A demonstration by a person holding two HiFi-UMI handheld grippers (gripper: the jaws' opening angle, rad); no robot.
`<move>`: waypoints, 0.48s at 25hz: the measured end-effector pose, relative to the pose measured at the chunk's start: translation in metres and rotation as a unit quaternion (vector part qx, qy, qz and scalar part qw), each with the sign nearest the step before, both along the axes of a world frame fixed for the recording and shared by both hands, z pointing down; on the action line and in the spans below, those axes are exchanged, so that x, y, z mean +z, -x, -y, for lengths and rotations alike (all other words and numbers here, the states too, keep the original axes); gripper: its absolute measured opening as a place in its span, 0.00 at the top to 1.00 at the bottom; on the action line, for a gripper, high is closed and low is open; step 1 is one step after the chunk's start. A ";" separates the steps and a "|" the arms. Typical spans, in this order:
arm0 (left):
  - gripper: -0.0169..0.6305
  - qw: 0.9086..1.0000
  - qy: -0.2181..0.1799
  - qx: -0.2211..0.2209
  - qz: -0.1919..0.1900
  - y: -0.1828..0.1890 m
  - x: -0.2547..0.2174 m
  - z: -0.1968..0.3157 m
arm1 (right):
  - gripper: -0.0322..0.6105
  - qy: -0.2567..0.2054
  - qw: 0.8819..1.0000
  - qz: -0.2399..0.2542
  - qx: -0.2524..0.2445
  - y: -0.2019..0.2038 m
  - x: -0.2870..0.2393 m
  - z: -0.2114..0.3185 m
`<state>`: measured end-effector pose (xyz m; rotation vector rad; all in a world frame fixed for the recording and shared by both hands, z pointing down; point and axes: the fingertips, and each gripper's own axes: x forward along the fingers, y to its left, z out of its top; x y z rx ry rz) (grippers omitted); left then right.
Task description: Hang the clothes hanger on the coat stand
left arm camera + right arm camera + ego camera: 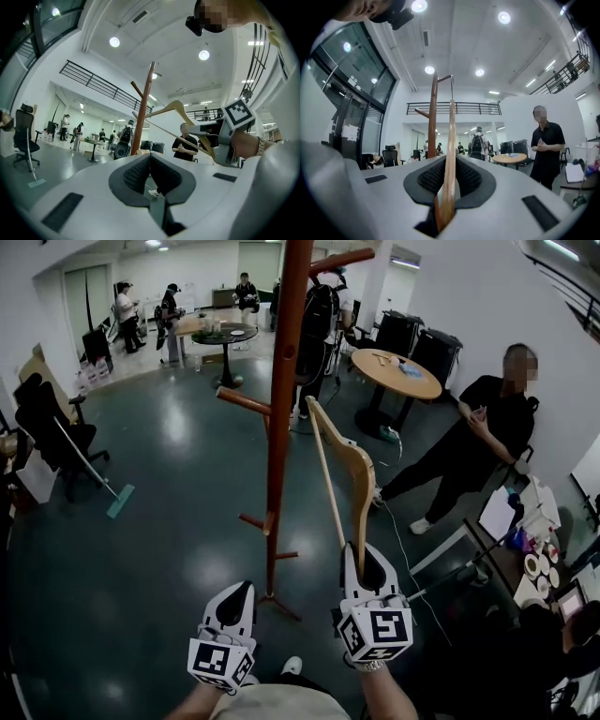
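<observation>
Standing tall on the floor [141,521], the coat stand [281,381] rises just left of the hanger [342,465], with pegs angling up from its pole at several heights. The wooden hanger is held upright and leans toward the pole, near it but not touching. One end is clamped in the right gripper [367,568], whose jaws are closed tight on the wood. The left gripper [234,601] hangs low beside it, jaws together with nothing between them. To hang it well, I judge the metal hook [451,89] should be lifted above a peg [246,401], turned so its opening faces the peg, and lowered fully on before the right gripper lets go.
</observation>
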<state>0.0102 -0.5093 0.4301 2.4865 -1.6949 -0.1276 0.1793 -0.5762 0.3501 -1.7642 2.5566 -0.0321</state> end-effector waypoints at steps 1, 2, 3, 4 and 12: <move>0.95 1.000 -0.004 -0.004 0.003 -0.003 -0.005 0.006 | 0.85 -0.014 1.000 -0.001 -0.002 -0.001 -0.016 0.012; 0.95 1.000 -0.009 -0.009 0.006 -0.005 -0.010 0.011 | 0.85 -0.030 1.000 -0.001 -0.004 -0.001 -0.032 0.022; 0.95 1.000 -0.015 -0.015 0.007 -0.008 -0.015 0.016 | 0.85 -0.045 0.999 -0.001 -0.005 -0.001 -0.049 0.031; 0.95 1.000 -0.020 -0.020 0.007 -0.010 -0.019 0.020 | 0.85 -0.060 0.998 0.001 -0.007 0.001 -0.065 0.038; 0.95 0.998 -0.053 -0.034 0.005 -0.009 -0.043 0.029 | 0.85 -0.131 0.991 -0.013 -0.040 0.042 -0.153 0.064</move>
